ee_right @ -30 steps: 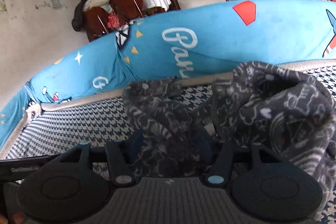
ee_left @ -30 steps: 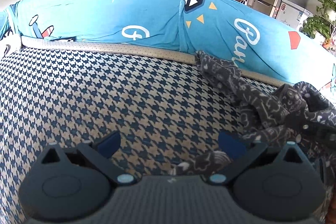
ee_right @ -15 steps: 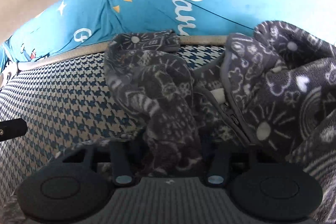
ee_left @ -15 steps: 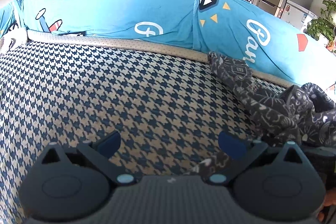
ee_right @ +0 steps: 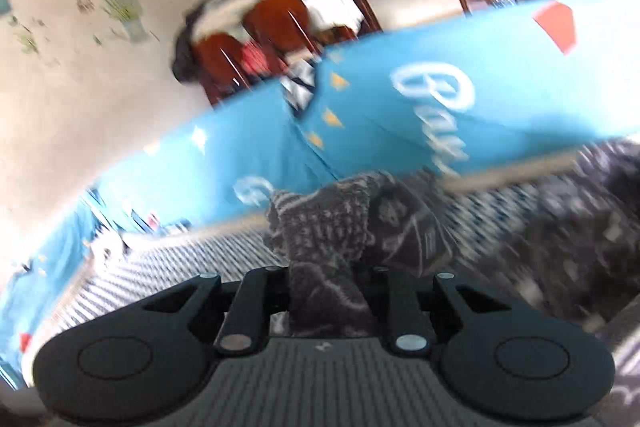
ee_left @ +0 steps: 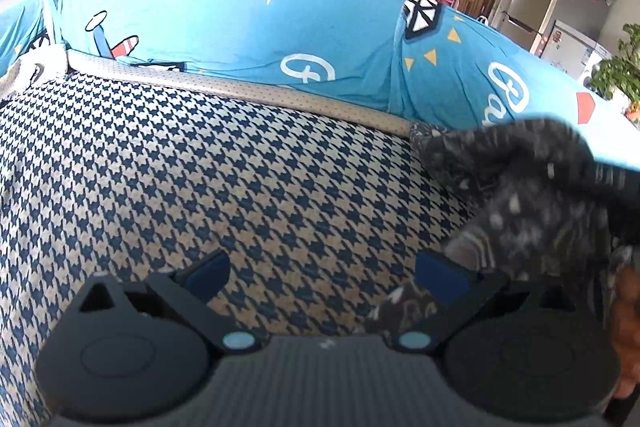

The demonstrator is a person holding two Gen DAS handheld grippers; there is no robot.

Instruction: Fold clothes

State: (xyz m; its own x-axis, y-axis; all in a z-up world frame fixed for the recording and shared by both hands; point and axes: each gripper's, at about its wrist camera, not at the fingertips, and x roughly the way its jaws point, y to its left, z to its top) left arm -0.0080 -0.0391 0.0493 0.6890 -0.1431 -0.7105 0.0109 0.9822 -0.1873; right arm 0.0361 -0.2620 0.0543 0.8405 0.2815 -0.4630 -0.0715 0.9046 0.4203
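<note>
- A dark grey fleece garment (ee_right: 332,227) with pale doodle print is bunched into a soft fold between the right gripper (ee_right: 326,291) jaws, which are closing on it.
- More of it (ee_left: 532,211) hangs, blurred, just right of the left gripper (ee_left: 320,271), whose blue-padded jaws stand wide apart with nothing between the pads.
- A houndstooth-woven seat cover (ee_left: 200,179) lies beneath, with a smooth blue printed backrest (ee_left: 240,27) beyond.

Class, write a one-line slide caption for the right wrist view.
Right gripper closing on a bunched fold of the dark patterned garment above the houndstooth sofa seat.
</note>
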